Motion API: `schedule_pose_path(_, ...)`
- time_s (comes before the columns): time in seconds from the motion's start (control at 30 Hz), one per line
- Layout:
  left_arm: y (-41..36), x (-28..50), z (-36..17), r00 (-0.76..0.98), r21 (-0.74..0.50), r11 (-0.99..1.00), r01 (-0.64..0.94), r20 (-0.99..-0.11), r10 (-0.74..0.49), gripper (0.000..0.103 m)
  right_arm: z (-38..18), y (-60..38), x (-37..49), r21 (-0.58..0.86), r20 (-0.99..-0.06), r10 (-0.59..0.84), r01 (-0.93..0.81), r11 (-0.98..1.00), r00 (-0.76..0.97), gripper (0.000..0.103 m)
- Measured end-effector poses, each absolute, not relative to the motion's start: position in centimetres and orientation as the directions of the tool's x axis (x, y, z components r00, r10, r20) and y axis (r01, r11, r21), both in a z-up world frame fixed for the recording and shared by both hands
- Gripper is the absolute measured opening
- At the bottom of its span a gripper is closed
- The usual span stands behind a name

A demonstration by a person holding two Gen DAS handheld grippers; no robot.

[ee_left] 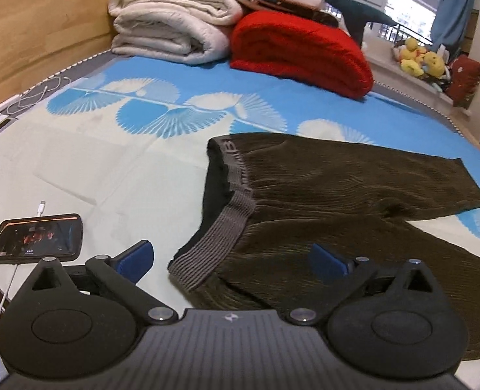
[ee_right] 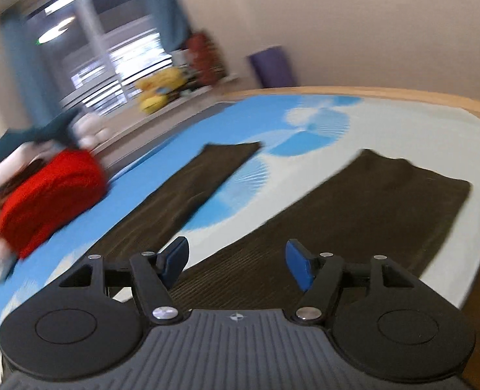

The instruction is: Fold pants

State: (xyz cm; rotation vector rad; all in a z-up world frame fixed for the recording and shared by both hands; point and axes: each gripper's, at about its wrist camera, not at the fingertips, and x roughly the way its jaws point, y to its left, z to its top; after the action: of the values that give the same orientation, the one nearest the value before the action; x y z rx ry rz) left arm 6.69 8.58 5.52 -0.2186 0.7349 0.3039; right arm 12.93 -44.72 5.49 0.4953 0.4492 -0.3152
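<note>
Dark olive ribbed pants (ee_left: 337,201) with a grey waistband (ee_left: 220,243) lie spread flat on the bed. My left gripper (ee_left: 230,261) is open and empty, just above the waistband's near corner. In the right wrist view the two legs (ee_right: 353,208) stretch away, apart from each other, the other leg (ee_right: 188,188) at the left. My right gripper (ee_right: 236,260) is open and empty over the crotch area. That view is blurred.
A phone (ee_left: 38,237) with a white cable lies at the bed's left edge. Folded cream blankets (ee_left: 171,26) and a red blanket (ee_left: 301,52) are stacked at the far end. A wooden bed frame (ee_right: 402,96) rims the mattress. Yellow plush toys (ee_left: 419,58) sit on the windowsill.
</note>
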Motion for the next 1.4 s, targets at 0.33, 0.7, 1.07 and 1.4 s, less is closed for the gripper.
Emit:
schedule_pose_path(0.33,7.7,8.7,6.0,0.698,-0.081,0.941,-0.329,-0.692,0.185,0.103,5.9,-39.3,14.4,0.377,-0.444,-0.186,0.371,0.849,0.877,0.079)
schedule_pose_path(0.7,5.8,13.5,7.8,0.731,-0.079,0.960,-0.269,-0.666,0.150,0.103,5.0,-37.1,16.5,0.335,-0.464,-0.216,0.395,0.855,0.859,0.079)
schedule_pose_path(1.07,5.1,18.6,9.7,0.757,0.012,0.979,-0.203,-0.632,0.165,0.103,8.4,-37.6,18.1,0.354,-0.385,-0.232,0.376,0.856,0.893,0.079)
schedule_pose_path(1.4,9.9,30.1,12.9,0.761,0.106,0.980,-0.167,-0.618,0.196,0.103,18.5,-40.5,27.2,0.367,-0.312,-0.222,0.333,0.869,0.924,0.079)
